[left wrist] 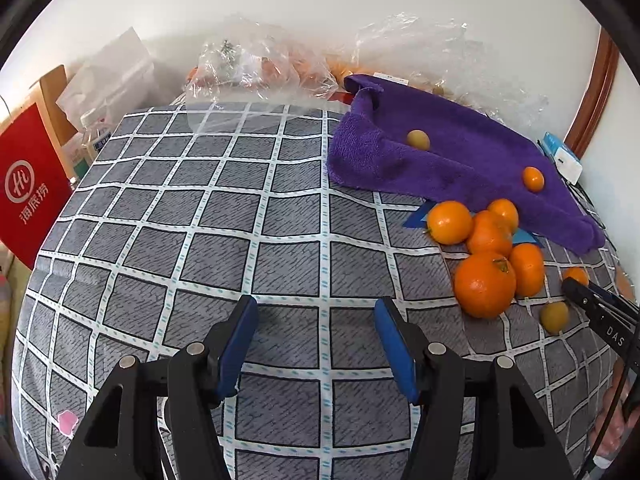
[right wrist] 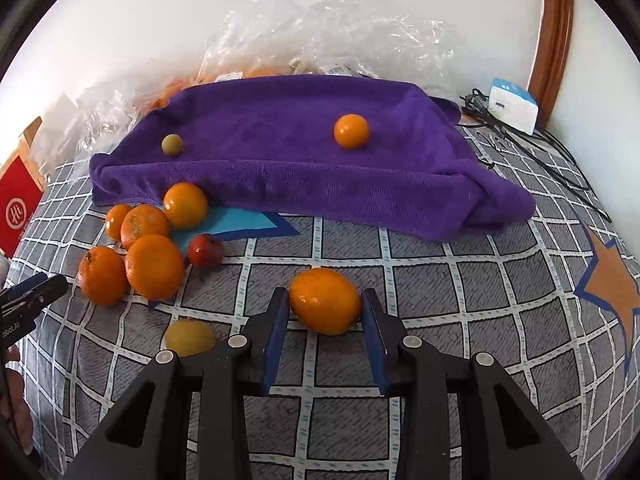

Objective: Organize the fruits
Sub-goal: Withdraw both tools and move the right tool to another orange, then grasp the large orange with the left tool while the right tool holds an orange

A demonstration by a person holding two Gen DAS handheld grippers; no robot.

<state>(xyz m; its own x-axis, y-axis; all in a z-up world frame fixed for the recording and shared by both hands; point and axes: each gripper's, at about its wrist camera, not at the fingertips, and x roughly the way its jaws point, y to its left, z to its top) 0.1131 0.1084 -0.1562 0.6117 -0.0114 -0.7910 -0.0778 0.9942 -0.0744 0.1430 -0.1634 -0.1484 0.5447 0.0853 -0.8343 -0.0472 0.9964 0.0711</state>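
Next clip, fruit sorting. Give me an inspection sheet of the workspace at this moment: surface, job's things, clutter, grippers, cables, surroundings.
Surface: grey checked cloth, star prints.
Job's things: purple towel bearing one small orange fruit and one greenish fruit; pile of oranges beside its front edge; small red fruit; yellow fruit.
Clutter: clear plastic bags, white box.
Grippers: right gripper shut on an orange; left gripper open, empty.
Cables: black cables by the box.
Surroundings: white wall, red bag, wooden door frame.

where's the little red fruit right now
In the right wrist view the small red fruit sits on the checked cloth left of centre, at the right edge of the orange pile, just in front of the purple towel.
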